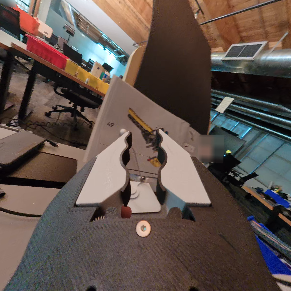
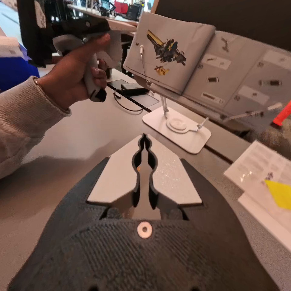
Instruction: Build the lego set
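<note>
Open-plan workshop w/ timber ceiling, pale worktable (image 2: pixel 88 126) up front: instruction booklet (image 2: pixel 166 52) propped on a white stand (image 2: pixel 178 133), open to a yellow-and-black model diagram. Left gripper (image 1: pixel 144 133) raised toward the page, jaws apart, nothing betw. them; a hand (image 2: pixel 70 75) grips its handle in the right wrist view. Right gripper (image 2: pixel 144 135) hangs over bare table, tips all but meeting, apparently empty. No loose Lego bricks or built model visible in either view, only the printed picture. Risk, judged: left tongs so near the booklet could nudge it off the stand. Right-hand pages and a leaflet (image 2: pixel 259 170) at table edge too blurred to make out.
</note>
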A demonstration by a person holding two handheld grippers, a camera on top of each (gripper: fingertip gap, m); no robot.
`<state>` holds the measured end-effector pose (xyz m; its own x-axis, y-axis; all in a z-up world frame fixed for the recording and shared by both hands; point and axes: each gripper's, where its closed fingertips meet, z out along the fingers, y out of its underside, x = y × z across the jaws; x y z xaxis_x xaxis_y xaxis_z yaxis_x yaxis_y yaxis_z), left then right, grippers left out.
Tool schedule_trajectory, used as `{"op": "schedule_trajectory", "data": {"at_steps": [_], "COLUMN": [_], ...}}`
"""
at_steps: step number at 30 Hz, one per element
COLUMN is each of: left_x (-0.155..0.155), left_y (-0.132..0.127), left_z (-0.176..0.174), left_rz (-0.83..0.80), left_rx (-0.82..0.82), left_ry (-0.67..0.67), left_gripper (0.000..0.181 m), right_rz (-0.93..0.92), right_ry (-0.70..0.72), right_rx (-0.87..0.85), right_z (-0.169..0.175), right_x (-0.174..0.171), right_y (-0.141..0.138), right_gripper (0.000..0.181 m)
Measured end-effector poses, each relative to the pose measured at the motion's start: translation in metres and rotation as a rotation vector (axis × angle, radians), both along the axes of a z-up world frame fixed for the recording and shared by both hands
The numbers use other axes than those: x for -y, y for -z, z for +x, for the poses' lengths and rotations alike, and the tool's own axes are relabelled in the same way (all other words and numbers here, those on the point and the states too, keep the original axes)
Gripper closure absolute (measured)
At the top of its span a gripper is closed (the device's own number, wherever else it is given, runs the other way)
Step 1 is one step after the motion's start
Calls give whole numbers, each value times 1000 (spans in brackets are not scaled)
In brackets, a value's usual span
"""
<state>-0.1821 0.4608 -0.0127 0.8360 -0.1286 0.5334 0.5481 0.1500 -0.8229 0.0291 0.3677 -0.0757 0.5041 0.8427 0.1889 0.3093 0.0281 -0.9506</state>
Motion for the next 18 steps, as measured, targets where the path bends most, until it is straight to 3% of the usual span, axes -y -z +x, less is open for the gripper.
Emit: {"op": "schedule_trajectory", "data": {"at_steps": [1, 6, 10, 14, 18], "left_x": [7, 43, 88, 149, 215], "left_y": [-6, -25, -26, 19, 84], "left_z": [6, 48, 89, 128, 151], "left_rz": [12, -1, -56, -198, -335], "left_rx": [2, -110, -227, -328, -365], "left_ry": [18, 106, 242, 376, 475], "left_gripper": [149, 149, 149, 149, 146], "right_rz": [-28, -128, -144, -126, -316], "right_ry": [19, 113, 94, 31, -113], "right_rx": [-26, -149, -231, -312, -372], "right_z": [11, 64, 75, 65, 39], "right_x": [11, 55, 85, 111, 143], "right_y": [2, 6, 5, 7, 34], "right_gripper": [181, 180, 176, 174, 166]}}
